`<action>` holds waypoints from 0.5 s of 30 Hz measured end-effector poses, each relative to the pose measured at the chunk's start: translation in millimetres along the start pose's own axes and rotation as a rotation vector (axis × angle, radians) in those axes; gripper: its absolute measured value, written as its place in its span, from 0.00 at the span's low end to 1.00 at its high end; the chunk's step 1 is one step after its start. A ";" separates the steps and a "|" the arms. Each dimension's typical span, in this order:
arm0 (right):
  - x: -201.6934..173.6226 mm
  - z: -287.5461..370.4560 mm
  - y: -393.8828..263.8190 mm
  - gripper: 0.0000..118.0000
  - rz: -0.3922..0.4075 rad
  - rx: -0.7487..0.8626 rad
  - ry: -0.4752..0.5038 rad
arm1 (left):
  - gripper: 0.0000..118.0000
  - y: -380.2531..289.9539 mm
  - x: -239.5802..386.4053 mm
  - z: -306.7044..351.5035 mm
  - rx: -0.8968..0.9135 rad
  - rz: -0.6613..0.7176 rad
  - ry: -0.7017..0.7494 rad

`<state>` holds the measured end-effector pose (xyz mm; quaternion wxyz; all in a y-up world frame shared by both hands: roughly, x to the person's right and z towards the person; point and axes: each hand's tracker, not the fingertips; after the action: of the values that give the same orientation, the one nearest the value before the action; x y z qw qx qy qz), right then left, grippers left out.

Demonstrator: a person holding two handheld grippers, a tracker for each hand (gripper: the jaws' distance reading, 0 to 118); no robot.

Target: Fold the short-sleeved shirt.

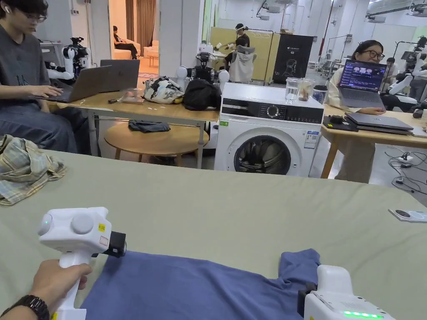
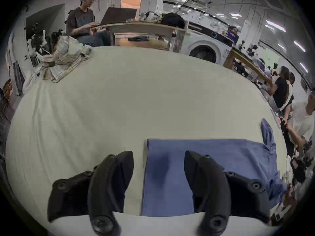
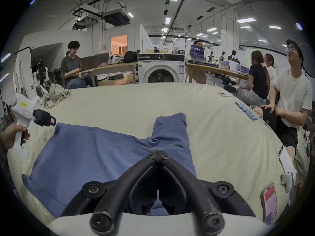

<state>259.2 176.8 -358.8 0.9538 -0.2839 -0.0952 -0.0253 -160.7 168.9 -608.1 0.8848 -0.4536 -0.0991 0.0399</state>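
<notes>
Left tool (image 2: pixel 158 156) gapes over blue shirt (image 2: pixel 213 158); its yellow sticker's writing unreadable.

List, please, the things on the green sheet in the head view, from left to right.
Plaid shirt → left gripper → blue shirt → right gripper → white device.
</notes>
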 end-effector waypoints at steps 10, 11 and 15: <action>36.7 -27.6 -0.5 0.00 -0.027 -0.068 -0.031 | 0.22 -9.3 39.8 -55.4 -0.084 -0.198 0.117; 41.5 -31.8 1.5 0.00 -0.034 -0.077 -0.035 | 0.00 -11.8 42.4 -49.2 -0.082 -0.215 0.109; 63.7 -49.0 14.9 0.00 -0.066 -0.136 -0.037 | 0.00 -16.9 49.0 -26.9 -0.053 -0.248 0.128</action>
<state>331.3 162.9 -394.5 0.9290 -0.3451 -0.1200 -0.0581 -107.4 145.5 -602.9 0.8752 -0.4625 -0.0989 -0.1014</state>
